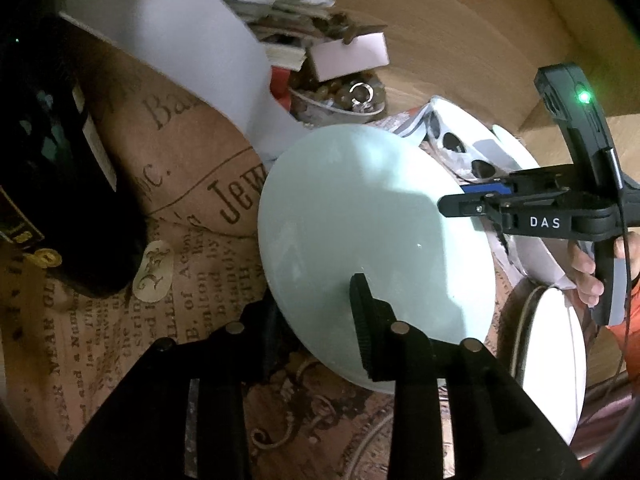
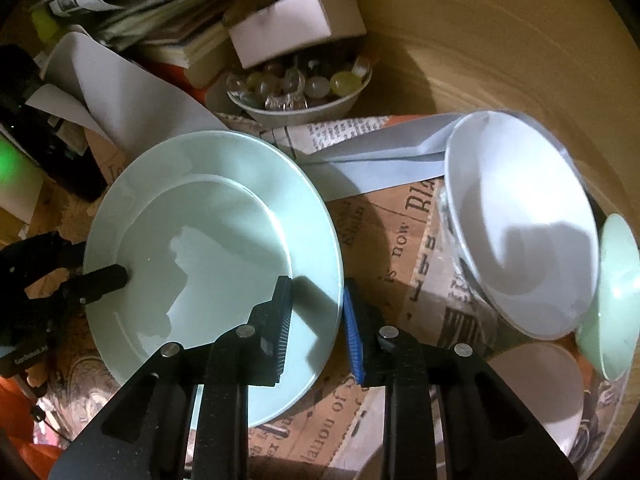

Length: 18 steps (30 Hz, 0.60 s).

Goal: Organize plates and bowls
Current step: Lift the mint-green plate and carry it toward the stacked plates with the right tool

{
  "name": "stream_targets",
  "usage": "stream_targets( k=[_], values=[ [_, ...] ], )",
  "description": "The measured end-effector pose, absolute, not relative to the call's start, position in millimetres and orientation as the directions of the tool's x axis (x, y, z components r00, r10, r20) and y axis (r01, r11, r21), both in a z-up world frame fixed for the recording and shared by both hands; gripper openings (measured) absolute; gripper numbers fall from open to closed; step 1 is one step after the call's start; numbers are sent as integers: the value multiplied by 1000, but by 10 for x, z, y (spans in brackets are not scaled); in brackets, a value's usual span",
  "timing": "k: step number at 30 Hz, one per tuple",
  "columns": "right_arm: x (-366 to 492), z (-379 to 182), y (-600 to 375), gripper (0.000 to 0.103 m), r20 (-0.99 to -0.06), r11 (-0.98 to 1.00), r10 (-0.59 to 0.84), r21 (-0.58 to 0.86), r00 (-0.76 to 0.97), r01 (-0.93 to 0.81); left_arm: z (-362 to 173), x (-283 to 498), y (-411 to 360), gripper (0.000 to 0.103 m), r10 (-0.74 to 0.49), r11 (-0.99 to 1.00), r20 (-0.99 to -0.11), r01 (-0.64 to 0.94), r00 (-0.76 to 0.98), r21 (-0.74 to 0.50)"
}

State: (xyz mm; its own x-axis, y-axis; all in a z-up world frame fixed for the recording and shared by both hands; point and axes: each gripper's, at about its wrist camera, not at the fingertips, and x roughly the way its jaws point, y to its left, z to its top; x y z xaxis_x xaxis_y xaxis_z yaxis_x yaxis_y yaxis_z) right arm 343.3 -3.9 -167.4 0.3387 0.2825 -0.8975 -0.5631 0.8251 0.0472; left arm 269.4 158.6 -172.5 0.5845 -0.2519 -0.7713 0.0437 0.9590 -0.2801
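Brown newsprint-patterned paper covers the tabletop, with a curved wooden wall rising at the far side. On the paper lies a round pale-green ceramic plate, face up.

In the left wrist view the left gripper is closed on the near rim of this plate: one ribbed black finger lies on the plate's upper face while the other is tucked under the rim. In the right wrist view the same gripper comes in from the left, one finger lying on the plate's well.

The right gripper stands partly open and holds nothing. Its black-padded finger is over the plate's right rim and its blue-padded finger is just outside the rim, over the paper.

To the right, a white shallow bowl sits tilted on crumpled printed paper, with a pale-green bowl leaning at its right edge and another white dish nearer. At the far side stand a white bowl of glass marbles, a small white cardboard box, stacked papers and books and a curled white sheet. A dark bottle lies at the left.
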Motion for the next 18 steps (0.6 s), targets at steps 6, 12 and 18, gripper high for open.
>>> stream_targets(
  k=[6,12,18],
  values=[
    [3229,-1423,-161,23,-870,827,317,58,378,-559,-1506,2541,1599,32,-252,956,-728,49,638,-289],
    [2977,-1207,-265,23,-831,825,356,64,427,-562,-1298,2386,1633,32,-252,952,-689,49,680,-301],
    [2735,-1058,-393,23,-801,827,392,91,453,-555,-1139,2207,1561,32,-245,957,-663,67,708,-283]
  ],
)
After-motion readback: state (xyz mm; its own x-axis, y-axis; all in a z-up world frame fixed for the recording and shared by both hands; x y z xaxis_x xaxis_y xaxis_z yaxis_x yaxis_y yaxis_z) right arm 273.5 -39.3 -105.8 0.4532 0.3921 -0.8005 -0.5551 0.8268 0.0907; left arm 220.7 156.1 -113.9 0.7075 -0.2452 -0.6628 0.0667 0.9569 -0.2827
